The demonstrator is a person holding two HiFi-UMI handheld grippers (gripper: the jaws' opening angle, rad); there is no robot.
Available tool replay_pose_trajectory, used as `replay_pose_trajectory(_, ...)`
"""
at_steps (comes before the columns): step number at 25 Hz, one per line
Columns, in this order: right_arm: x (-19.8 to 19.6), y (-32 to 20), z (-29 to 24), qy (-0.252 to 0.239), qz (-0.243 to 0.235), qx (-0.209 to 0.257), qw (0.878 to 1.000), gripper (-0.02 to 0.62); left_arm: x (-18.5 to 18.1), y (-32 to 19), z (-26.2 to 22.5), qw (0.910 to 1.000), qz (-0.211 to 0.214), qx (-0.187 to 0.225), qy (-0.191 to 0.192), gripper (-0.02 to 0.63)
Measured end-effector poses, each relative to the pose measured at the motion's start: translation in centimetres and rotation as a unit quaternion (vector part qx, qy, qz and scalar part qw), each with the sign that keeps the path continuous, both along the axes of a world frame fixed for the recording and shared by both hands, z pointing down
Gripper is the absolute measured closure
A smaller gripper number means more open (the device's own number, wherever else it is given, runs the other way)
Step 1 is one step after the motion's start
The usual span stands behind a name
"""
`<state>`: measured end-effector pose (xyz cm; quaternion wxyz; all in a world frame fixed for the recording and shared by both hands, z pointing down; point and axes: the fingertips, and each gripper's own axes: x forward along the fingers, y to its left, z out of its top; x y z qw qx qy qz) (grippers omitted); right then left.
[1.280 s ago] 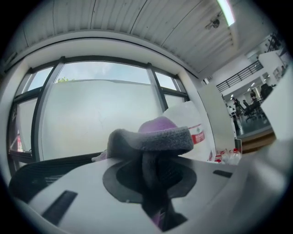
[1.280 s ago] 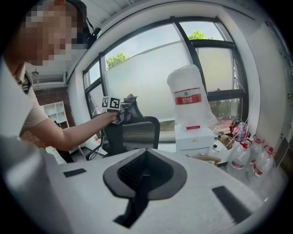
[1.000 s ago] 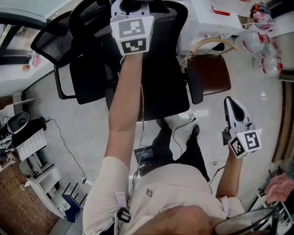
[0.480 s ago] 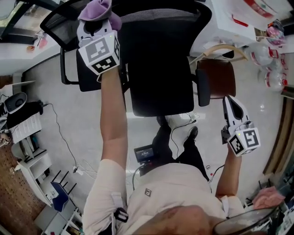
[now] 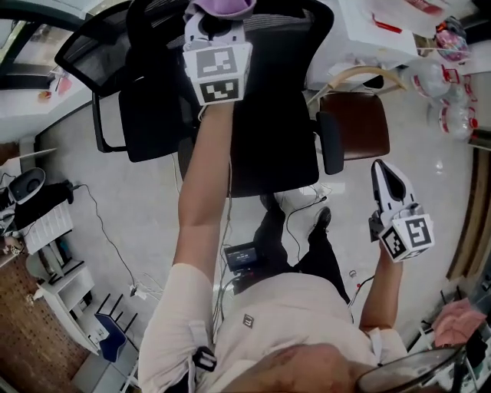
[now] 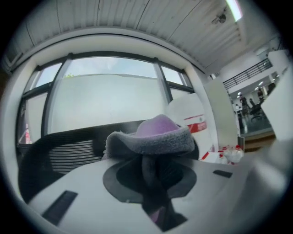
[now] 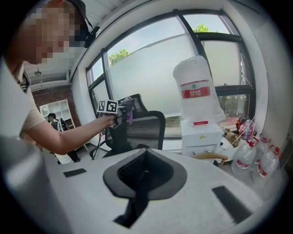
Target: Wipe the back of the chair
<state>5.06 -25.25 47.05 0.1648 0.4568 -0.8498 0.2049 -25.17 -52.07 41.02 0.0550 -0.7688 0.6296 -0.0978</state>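
Note:
A black mesh office chair stands before me, its back at the top of the head view. My left gripper is held out at the top edge of that back, shut on a purple and grey cloth. In the left gripper view the cloth bulges out of the closed jaws just before the mesh. My right gripper hangs low at the right, away from the chair, shut with nothing in it. Its own view shows the chair and the left gripper with the cloth at the back's top.
A second black chair stands at the left, a brown wooden chair at the right. A water jug on a white dispenser and several bottles are at the right. Cables and a small box lie on the floor.
My left gripper with the cloth swung left along the top of the chair back, then came back right to the middle. The right gripper stayed put.

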Motion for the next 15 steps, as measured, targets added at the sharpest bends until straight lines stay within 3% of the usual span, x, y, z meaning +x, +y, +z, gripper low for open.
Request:
replay_pose_trajectory(3,3.0,0.4,0.4,0.002,0.024,-0.003,1.000,0.600,8.1,-0.8,-0.5,0.9991,0.041,0.012,-0.003,0.537)
replay_pose_trajectory(5,4.7,0.7,0.6,0.003,0.036,-0.005,0.999,0.600,9.7,-0.9,-1.1,0.9989,0.029,0.019,0.031,0.538)
replay_pose_trajectory(7,5.8,1.1,0.7,0.004,0.042,-0.008,0.999,0.600,9.6,-0.6,-1.4,0.9977,0.021,0.022,0.061,0.538)
replay_pose_trajectory(11,5.8,0.6,0.8,0.003,0.039,-0.008,0.999,0.600,8.8,-0.4,-1.4,0.9983,0.023,0.029,0.044,0.538)
replay_pose_trajectory(15,3.8,-0.3,0.6,-0.001,0.022,-0.004,1.000,0.600,2.9,-0.5,-1.3,0.9986,-0.026,0.030,0.034,0.538)
